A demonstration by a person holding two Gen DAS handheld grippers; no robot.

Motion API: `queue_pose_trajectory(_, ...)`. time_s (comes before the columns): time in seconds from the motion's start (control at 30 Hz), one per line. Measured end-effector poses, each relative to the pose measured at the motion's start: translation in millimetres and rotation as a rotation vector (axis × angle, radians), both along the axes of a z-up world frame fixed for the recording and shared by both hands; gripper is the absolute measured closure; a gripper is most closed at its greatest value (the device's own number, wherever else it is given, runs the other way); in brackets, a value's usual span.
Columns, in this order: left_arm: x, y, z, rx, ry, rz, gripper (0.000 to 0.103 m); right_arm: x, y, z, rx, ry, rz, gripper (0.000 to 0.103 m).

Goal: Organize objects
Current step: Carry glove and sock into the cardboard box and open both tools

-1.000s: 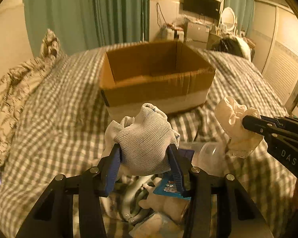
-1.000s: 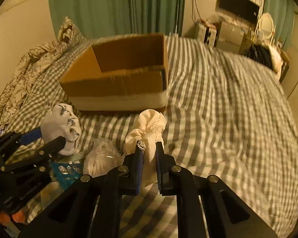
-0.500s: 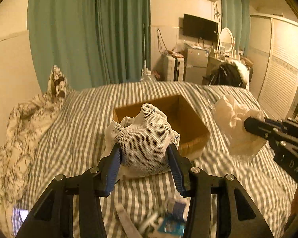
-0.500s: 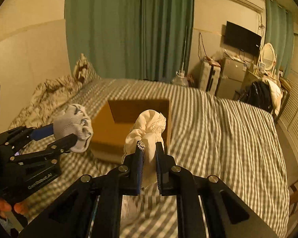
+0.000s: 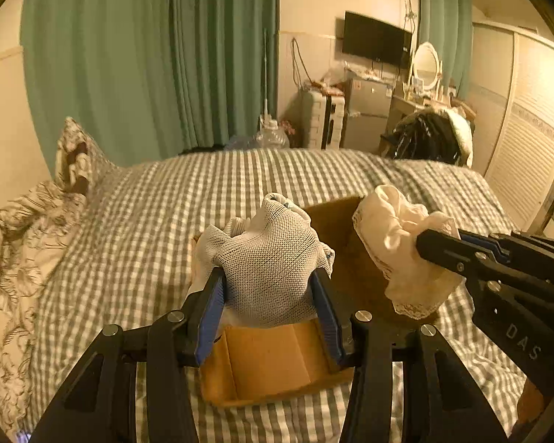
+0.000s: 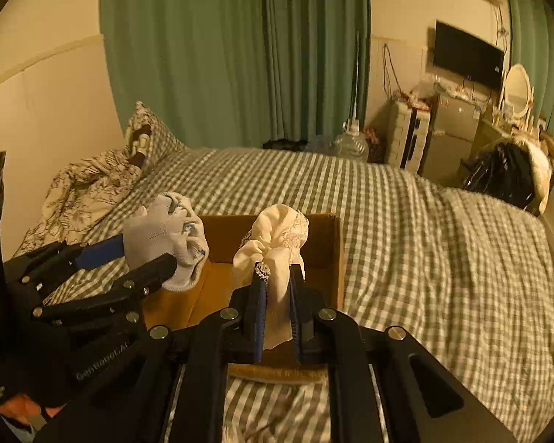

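My left gripper (image 5: 267, 295) is shut on a bunched white knit glove (image 5: 269, 258) and holds it above the open cardboard box (image 5: 266, 365). My right gripper (image 6: 277, 295) is shut on a cream lace-trimmed cloth (image 6: 277, 236), also held over the box (image 6: 218, 280). In the left wrist view the cream cloth (image 5: 399, 243) and right gripper (image 5: 439, 245) hang over the box's right side. In the right wrist view the glove (image 6: 166, 236) and left gripper (image 6: 144, 258) are over the box's left side. The box floor that shows is bare.
The box sits on a grey checked bed cover (image 5: 147, 229). A patterned quilt and pillow (image 5: 26, 229) lie at the left. Green curtains (image 5: 147, 55), a suitcase, a small fridge and a dresser with a mirror (image 5: 424, 62) stand beyond the bed.
Both grippers have risen and moved forward from the pile of small items on the bed to above the box, still holding the glove and the cloth.
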State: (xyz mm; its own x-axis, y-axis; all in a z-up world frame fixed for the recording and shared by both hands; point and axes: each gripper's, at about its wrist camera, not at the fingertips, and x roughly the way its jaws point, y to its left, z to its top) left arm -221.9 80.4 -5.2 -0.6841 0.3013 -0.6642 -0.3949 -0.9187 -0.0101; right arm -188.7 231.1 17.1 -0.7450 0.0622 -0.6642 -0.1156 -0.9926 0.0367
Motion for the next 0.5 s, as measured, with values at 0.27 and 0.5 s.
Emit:
queue_pose_trajectory(0.27,-18.6,20.2,-31.2,-0.048,-0.003,-0.061,0.055,-15.3,16.0,-41.1,-0.041,-0.042,-0.020,0.077)
queue_pose_trajectory(0.5,-9.2,15.7,-20.7,-0.041,0.000,-0.037,0.021,10.4,32.2,-12.1,-0.060,0.036,-0.083,0.041)
